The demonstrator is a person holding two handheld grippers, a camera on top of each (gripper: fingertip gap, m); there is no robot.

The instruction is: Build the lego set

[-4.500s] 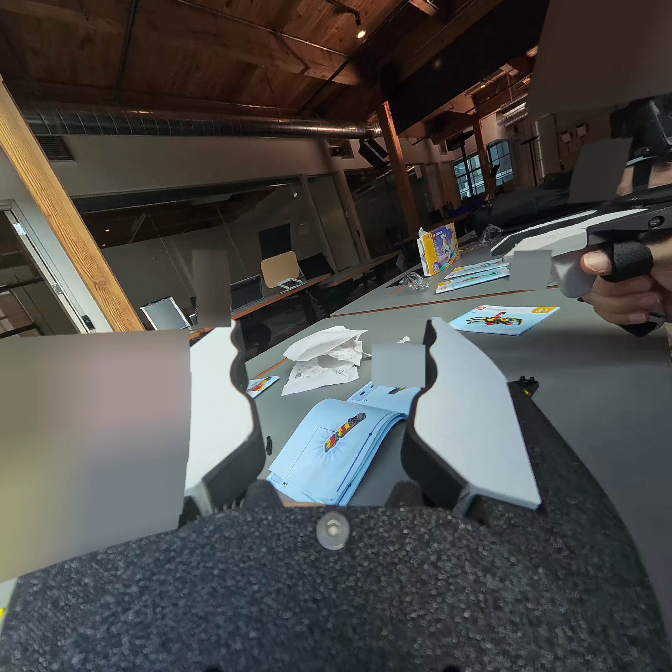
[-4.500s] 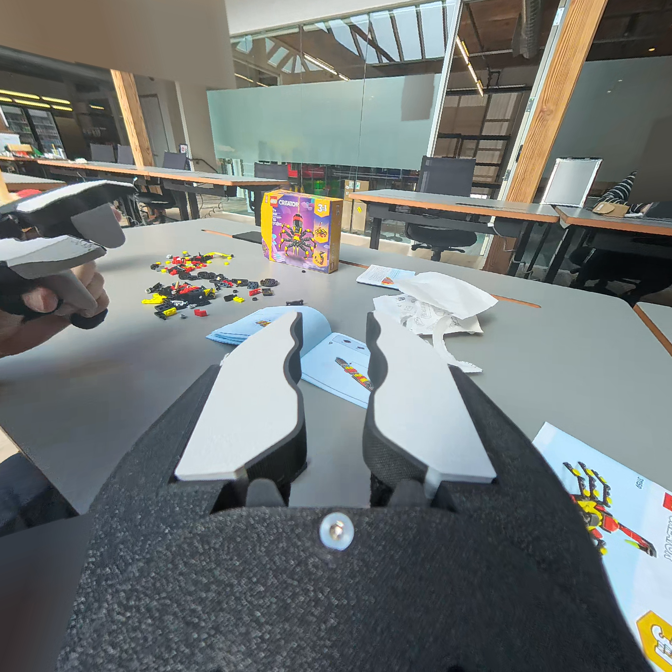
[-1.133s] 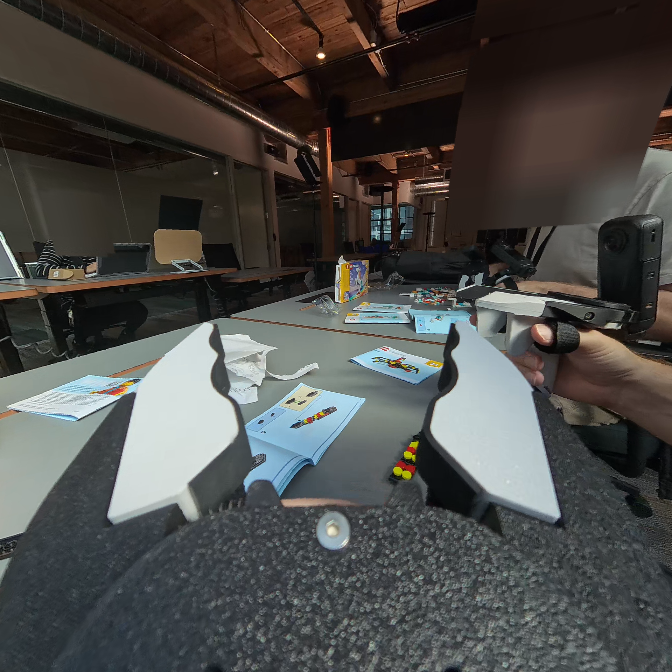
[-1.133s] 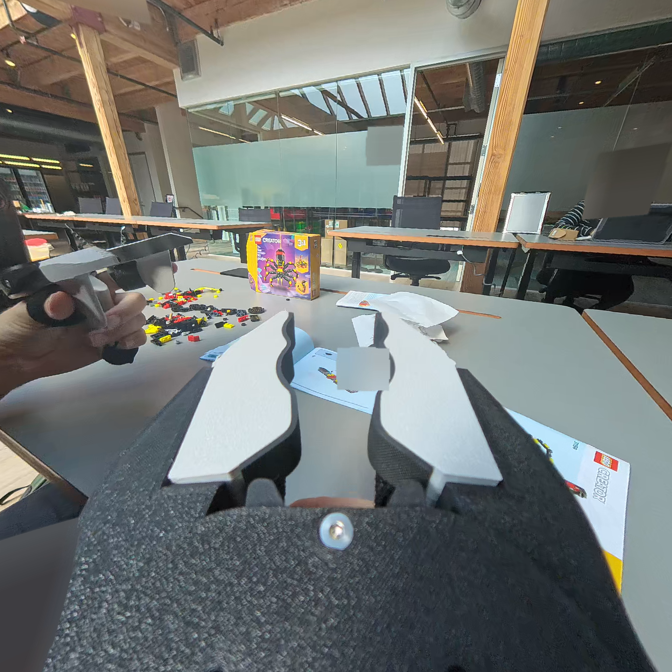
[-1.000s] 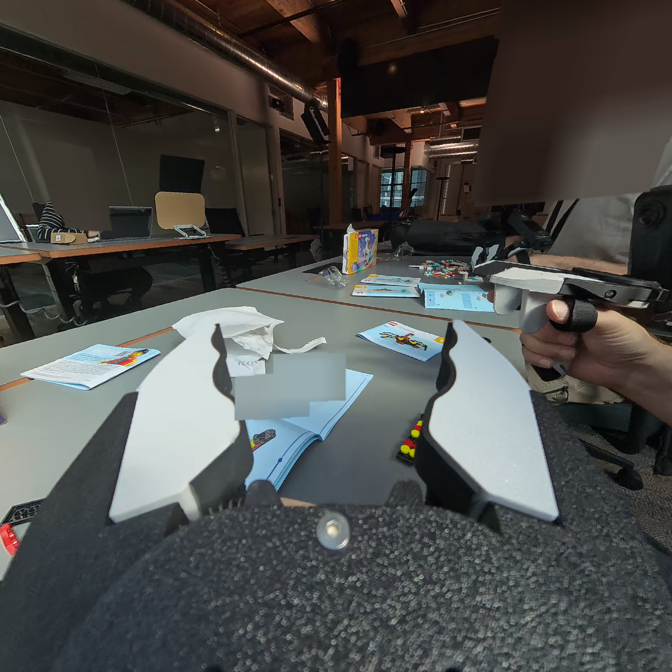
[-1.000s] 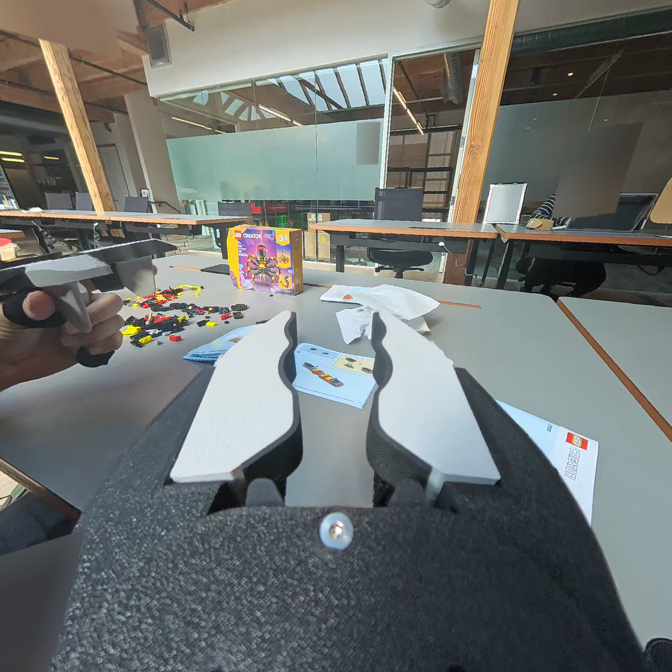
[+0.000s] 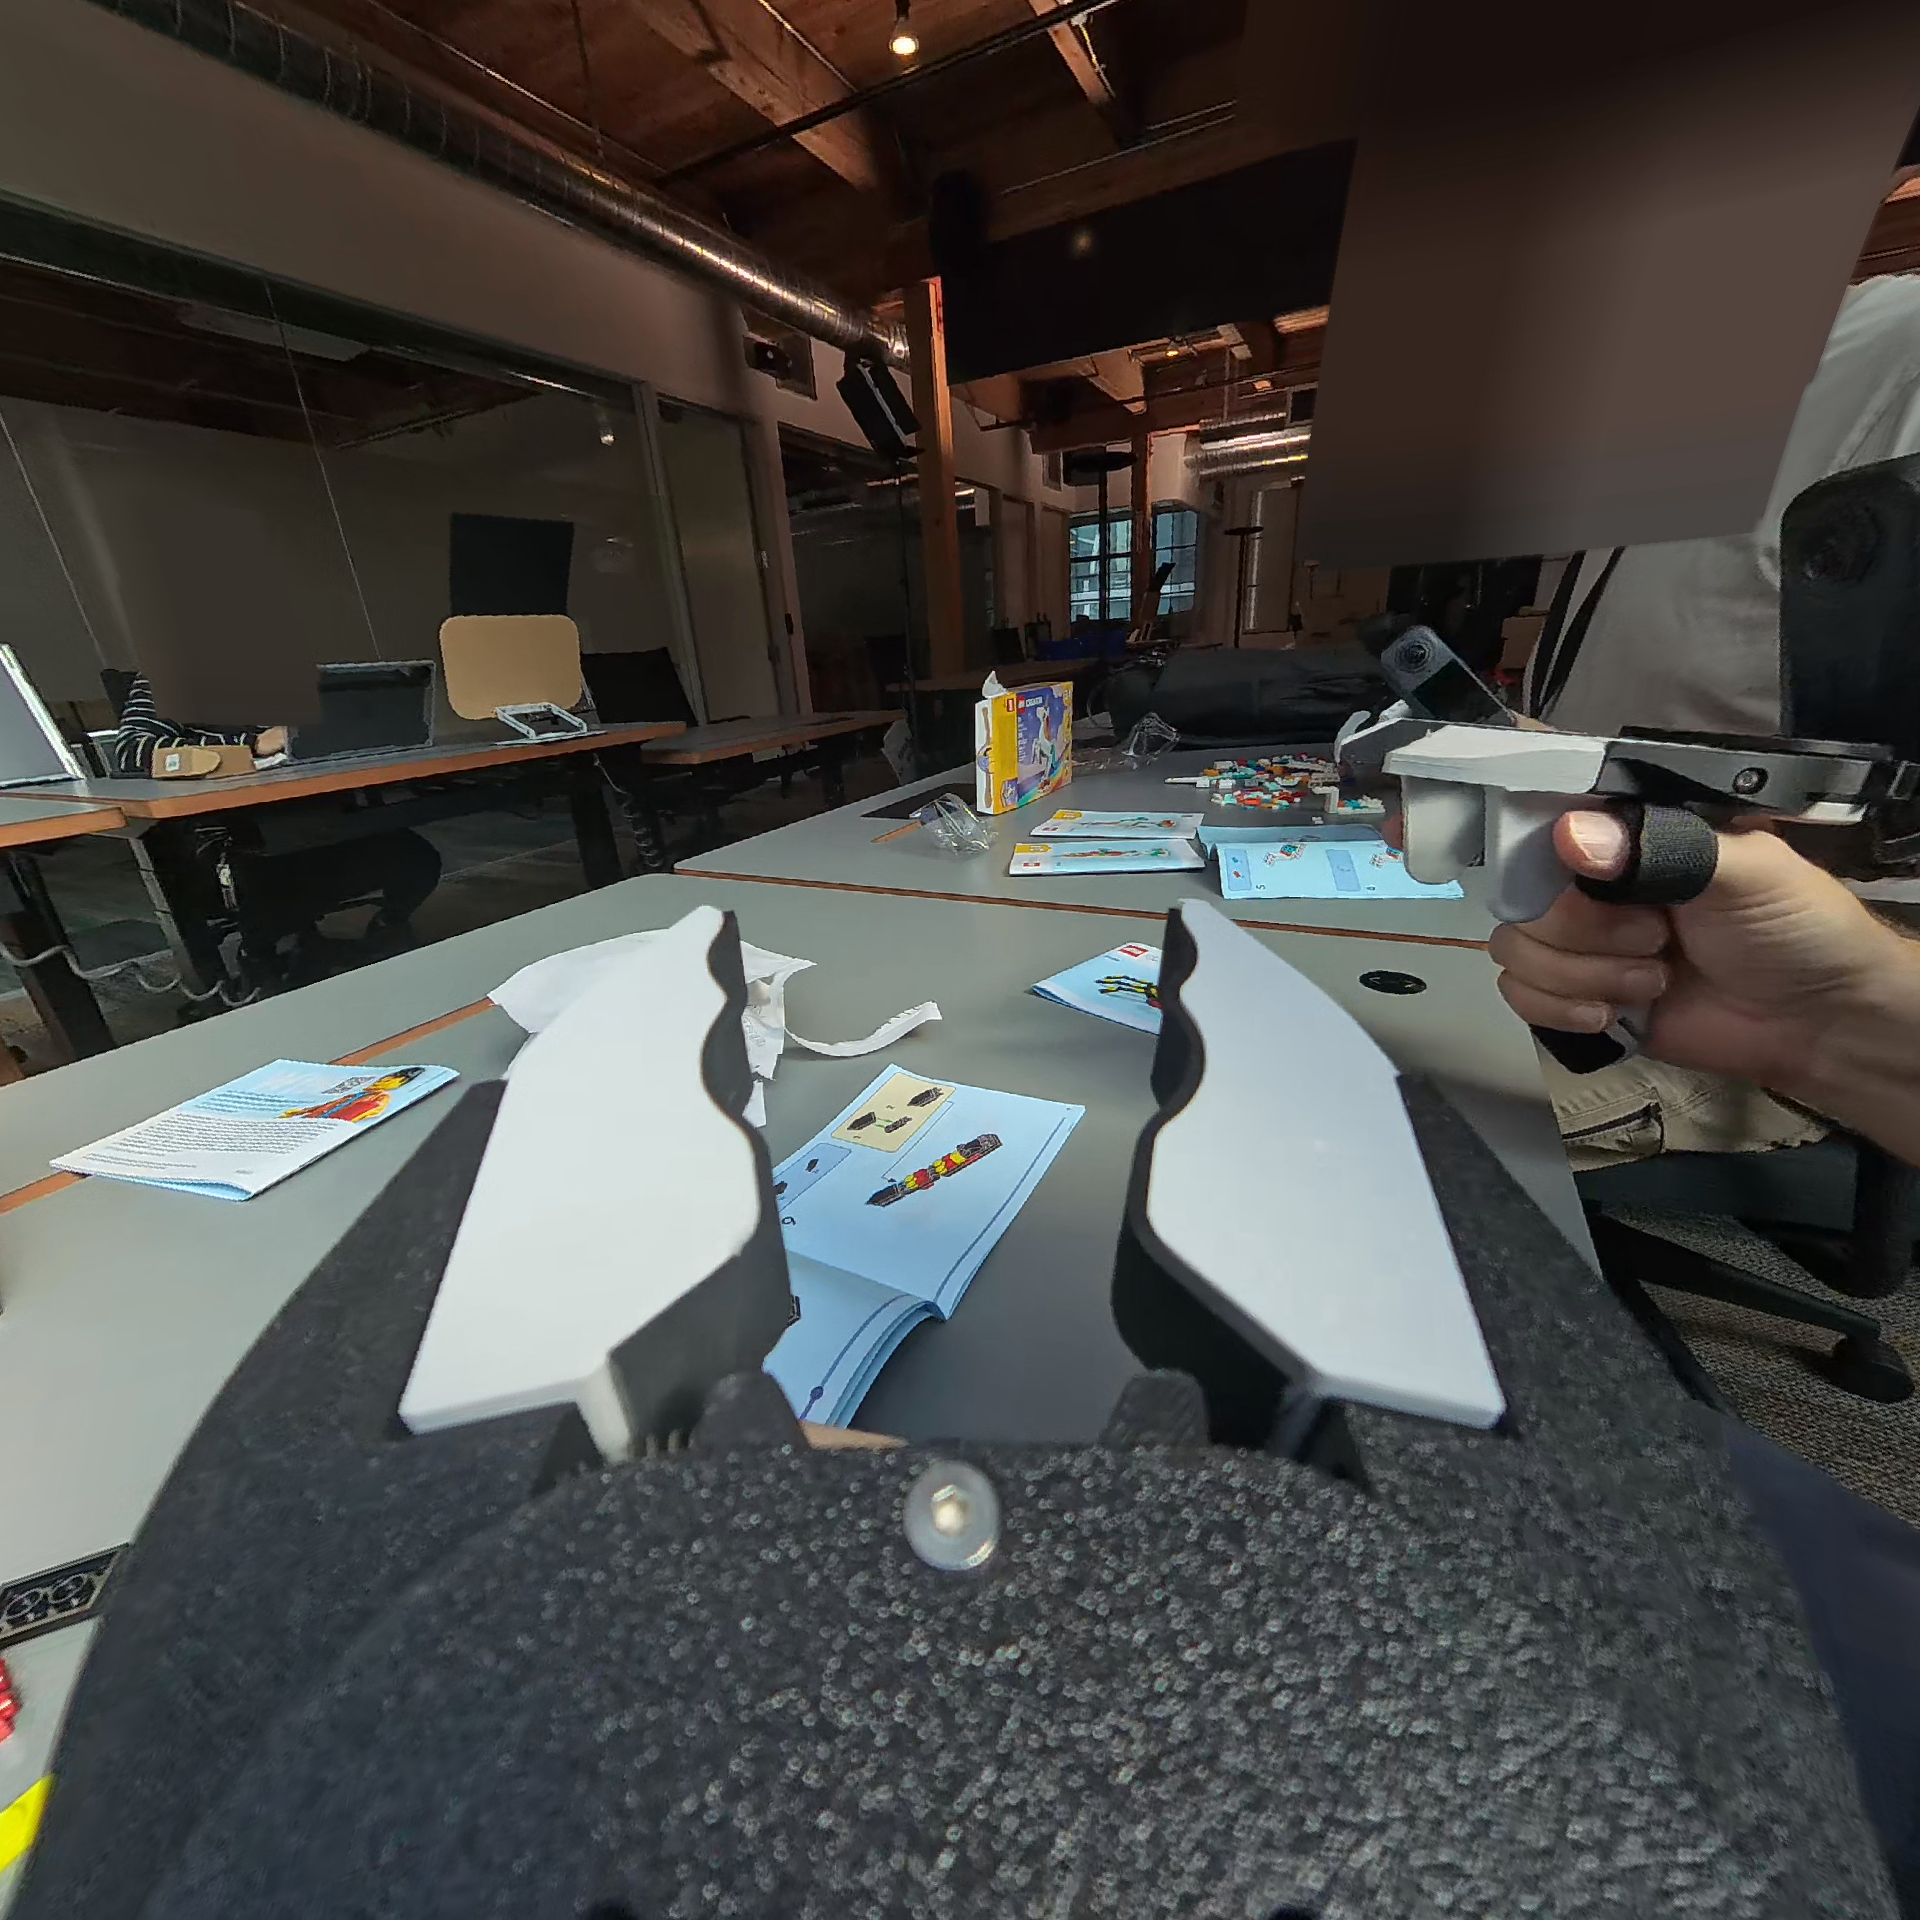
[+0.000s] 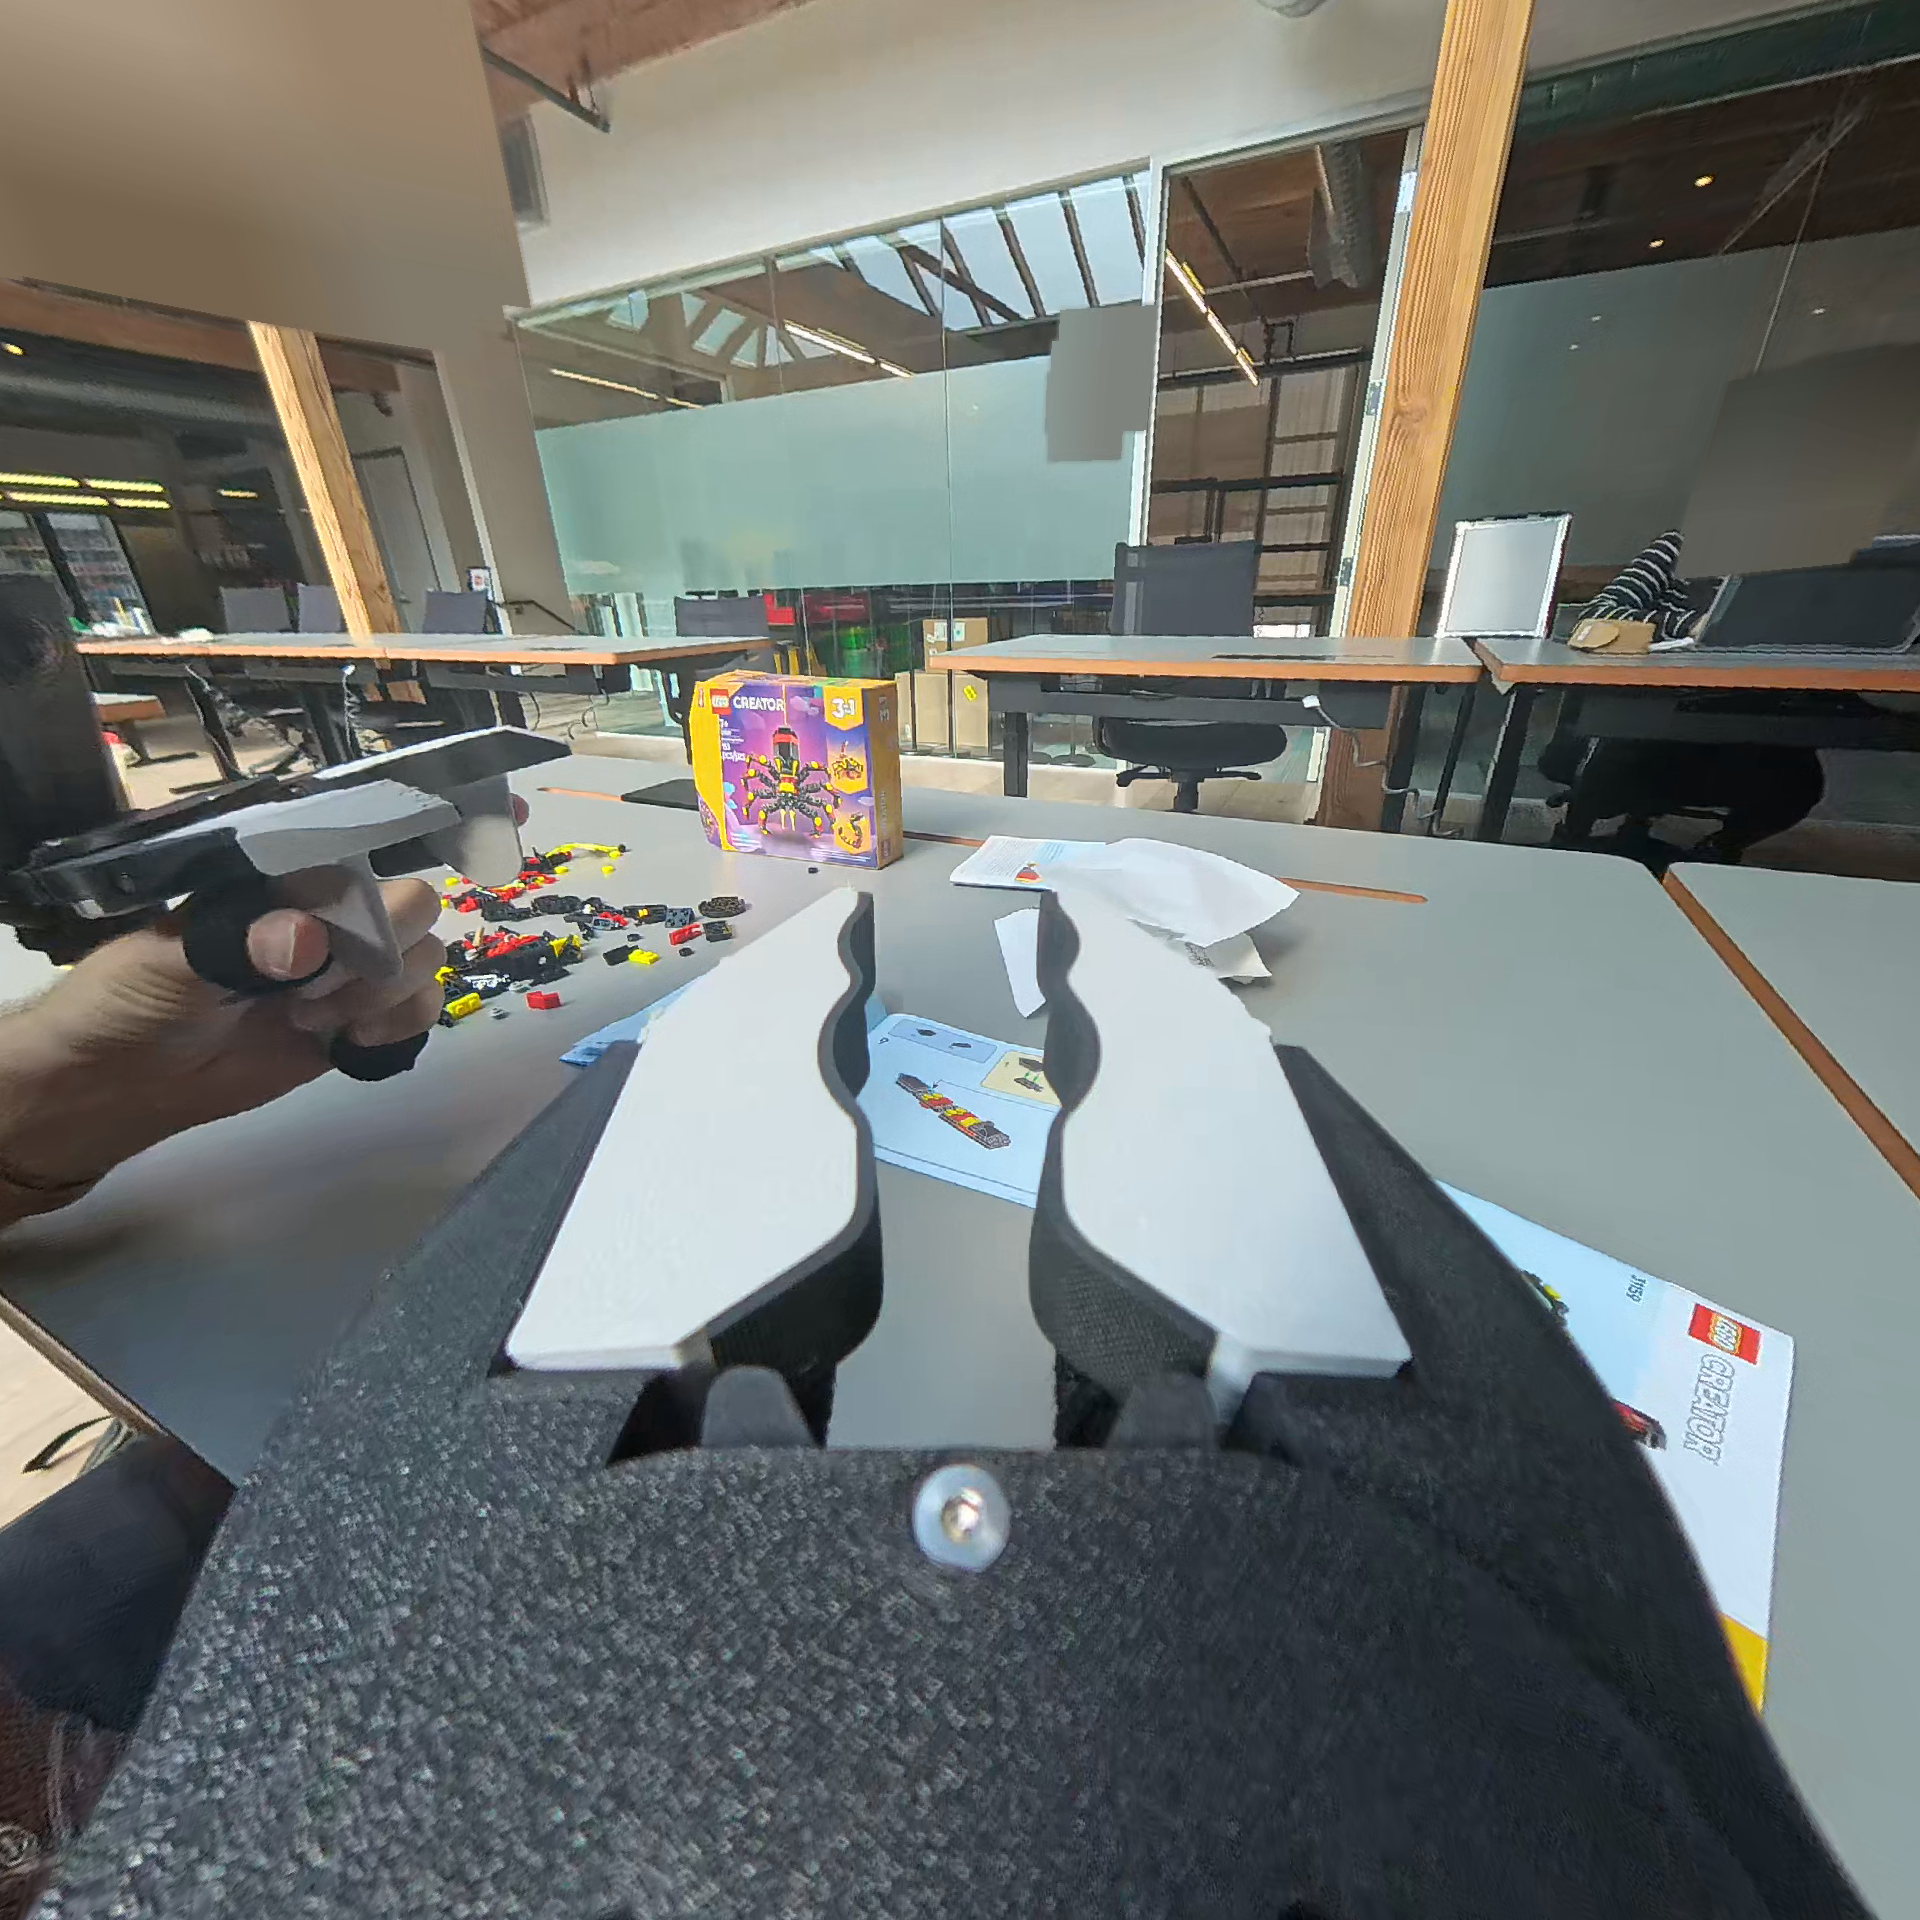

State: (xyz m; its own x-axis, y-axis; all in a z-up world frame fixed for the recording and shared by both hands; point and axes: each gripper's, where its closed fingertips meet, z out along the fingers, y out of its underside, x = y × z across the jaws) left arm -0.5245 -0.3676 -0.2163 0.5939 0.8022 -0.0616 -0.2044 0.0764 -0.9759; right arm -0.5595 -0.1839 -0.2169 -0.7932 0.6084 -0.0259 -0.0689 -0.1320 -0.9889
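**Hovering empty over the open manual, bricks off to the left**

Holding both tools above the grey table, the person has nothing gripped: the left gripper stands wide open, the right gripper is parted by a narrower gap, and neither touches anything. The loose lego pieces, a flat scatter of small hard black, red and yellow plastic parts, lie left of the right gripper and farther out, near the purple-and-yellow lego box. The hand holding the left gripper sits just beside them, so the left is likely the nearer tool. Directly ahead of both jaws lies the open instruction booklet, thin glossy blue paper; the slim model printed on it runs diagonally. Crumpled white paper bags lie beyond it. A closed booklet rests under the right gripper's right side.
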